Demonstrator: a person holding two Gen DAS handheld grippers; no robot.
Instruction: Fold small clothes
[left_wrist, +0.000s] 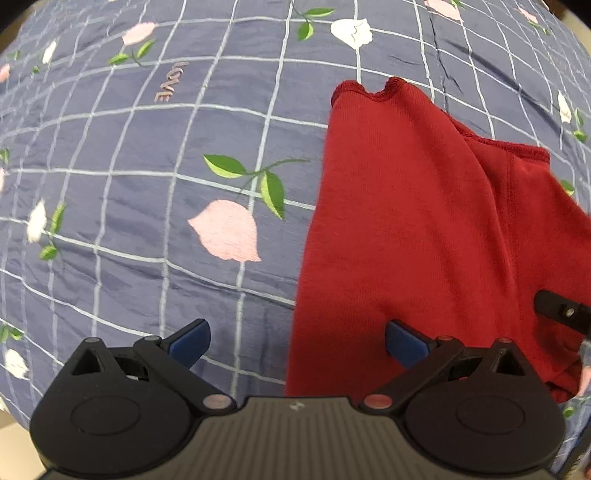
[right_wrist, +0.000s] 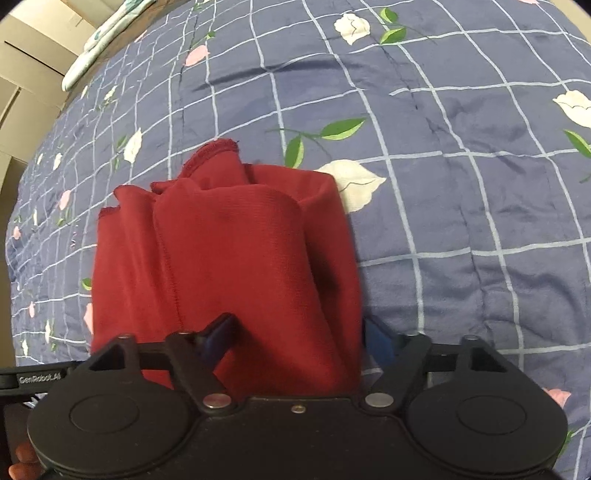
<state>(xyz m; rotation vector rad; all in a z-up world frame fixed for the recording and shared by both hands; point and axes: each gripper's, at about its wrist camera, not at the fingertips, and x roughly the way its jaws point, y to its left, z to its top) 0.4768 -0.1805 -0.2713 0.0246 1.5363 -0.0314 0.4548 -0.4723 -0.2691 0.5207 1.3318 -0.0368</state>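
Left wrist view shows the left claw (left_wrist: 297, 345) spread wide and empty, hovering just over the bed's quilt (left_wrist: 147, 184) with its right pad above the near left edge of the red garment (left_wrist: 424, 221). The garment lies partly folded on the quilt, well away from the one bed edge that shows, its hemmed far edge bunched and uneven.

Right wrist view shows the right claw (right_wrist: 295, 339) also parted wide, with a thick fold of the same garment (right_wrist: 240, 258) lying between its fingers; it does not look pinched, though cloth hides the right pad's inner face.

The step in hand looks like taking hold of the near edge for another fold. To do it well, each claw should bite all layers at the near corners, close firmly, then lift and carry together so the far hems meet squarely and the lumps smooth out.

Only the left view shows the garment's flat left panel and the tip of the other claw at its right; only the right view shows the rumpled stacked layers, a far bed edge and a folded cloth (right_wrist: 107, 40) there.
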